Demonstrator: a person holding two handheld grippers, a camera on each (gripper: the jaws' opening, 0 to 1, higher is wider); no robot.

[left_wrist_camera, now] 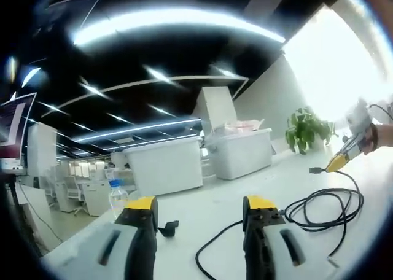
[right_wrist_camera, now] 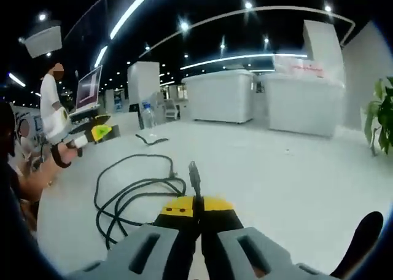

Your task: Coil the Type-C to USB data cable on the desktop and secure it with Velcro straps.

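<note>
The black data cable lies in loose loops on the white desktop, to the right of my left gripper, whose jaws stand wide open and hold nothing. A short black Velcro strap lies flat between those jaws. My right gripper is shut on the cable near one end, and the plug sticks up past its yellow tips. The rest of the cable curls away to the left. The right gripper enters the left gripper view from the right. The left gripper appears at the left of the right gripper view.
A water bottle stands near the strap. Two big white bins line the far side. A potted plant is at the right end, a monitor and a person in white to the left.
</note>
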